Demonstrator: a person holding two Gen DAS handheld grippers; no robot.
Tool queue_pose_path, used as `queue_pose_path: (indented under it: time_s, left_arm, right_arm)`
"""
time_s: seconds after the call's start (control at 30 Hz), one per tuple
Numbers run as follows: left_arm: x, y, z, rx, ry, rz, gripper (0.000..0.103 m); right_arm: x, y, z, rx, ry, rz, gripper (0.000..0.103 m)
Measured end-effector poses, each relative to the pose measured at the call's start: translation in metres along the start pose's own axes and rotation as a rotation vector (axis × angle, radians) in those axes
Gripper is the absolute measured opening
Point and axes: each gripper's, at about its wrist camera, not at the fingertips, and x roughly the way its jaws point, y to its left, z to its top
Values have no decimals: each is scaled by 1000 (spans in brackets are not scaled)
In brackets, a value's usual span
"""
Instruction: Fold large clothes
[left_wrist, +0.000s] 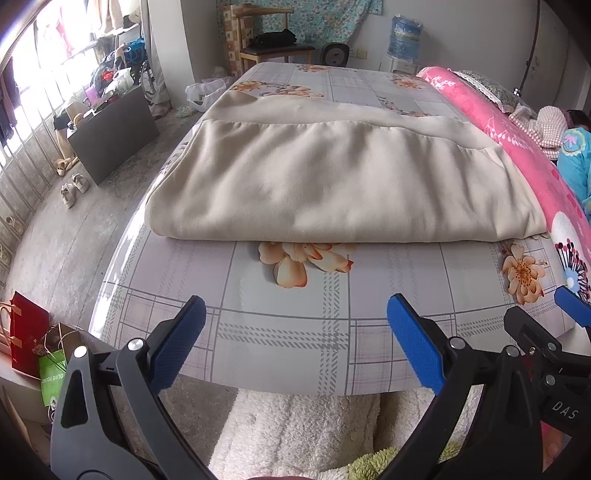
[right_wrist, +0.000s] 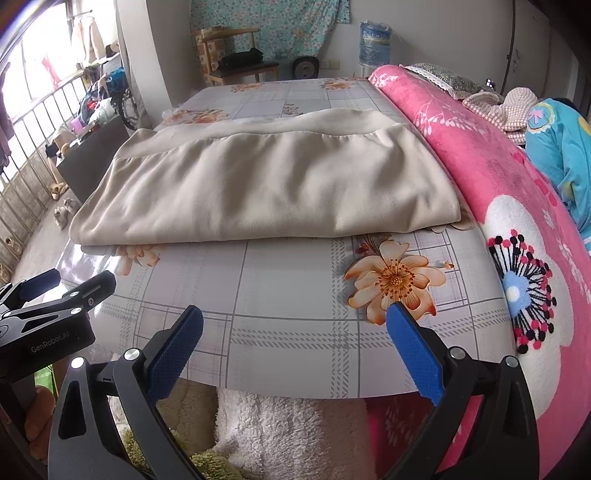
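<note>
A large beige garment (left_wrist: 332, 177) lies folded flat on the flowered grey tablecloth (left_wrist: 288, 332), its folded edge toward me. The right wrist view shows the same beige garment (right_wrist: 266, 192) on the tablecloth (right_wrist: 288, 295), with a wider hem band along its far side. My left gripper (left_wrist: 295, 306) hangs open over the table's near edge, well short of the garment, nothing between its blue pads. My right gripper (right_wrist: 295, 315) is open too, also near the front edge and empty. Each gripper shows at the side of the other's view: the right gripper (left_wrist: 569, 306) and the left gripper (right_wrist: 48, 284).
A pink flowered blanket (right_wrist: 480, 155) runs along the table's right side, with a blue garment (right_wrist: 557, 151) beyond it. A wooden chair (left_wrist: 273, 48), a water jug (left_wrist: 406, 35) and a dark cabinet (left_wrist: 114, 133) stand beyond. Paper bags (left_wrist: 37, 350) sit at lower left.
</note>
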Motion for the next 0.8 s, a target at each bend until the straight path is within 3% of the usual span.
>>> queue_pose_path:
  time_s: [0.8]
  left_arm:
    - [-4,-11,-6,35,11,-16,95]
  right_arm:
    - [-5,-6,2,23,-14,-13,97]
